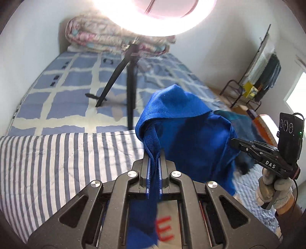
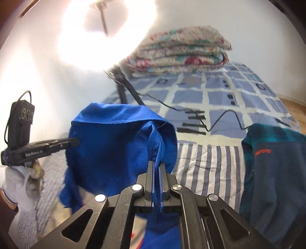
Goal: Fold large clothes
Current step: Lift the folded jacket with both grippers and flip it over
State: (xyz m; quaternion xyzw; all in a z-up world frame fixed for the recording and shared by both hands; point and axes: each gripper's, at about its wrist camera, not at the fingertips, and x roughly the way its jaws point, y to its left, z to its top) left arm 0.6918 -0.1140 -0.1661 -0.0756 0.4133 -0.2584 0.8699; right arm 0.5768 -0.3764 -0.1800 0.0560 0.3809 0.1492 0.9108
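Both tools pinch the same royal-blue woven cotton garment (image 1: 183, 122), lifted clear of the grey-and-white striped quilt (image 1: 57, 159). Left gripper (image 1: 154, 157): jaws pressed together on a bunched hem edge that runs down between the pads and out behind them. Right gripper (image 2: 157, 164): likewise clamped on a thin gathered fold of the same cloth. Between the two the blue fabric hangs in a slack hood, its lower part draped toward the bed at 5 o'clock in the left view.

A dark teal and navy garment with orange lettering (image 2: 275, 172) sits at 3 o'clock in the right view, just beside the blue one.

Risks, as I judge them:
- Each grip holds only a narrow bunch of cloth; a sharp pull apart could slip an edge out and drop that side
- Whether the pinched points are matching corners I cannot tell; if not, the fold comes out skewed
- The black tripod legs (image 1: 122, 76) and thin black cable (image 2: 172, 107) stand on the blue-checked bedsheet (image 1: 57, 86) at 12 o'clock; a forward swing of the cloth could snag them and tip the ring lamp (image 1: 153, 15)
- The trailing blue cloth may drag the teal garment along
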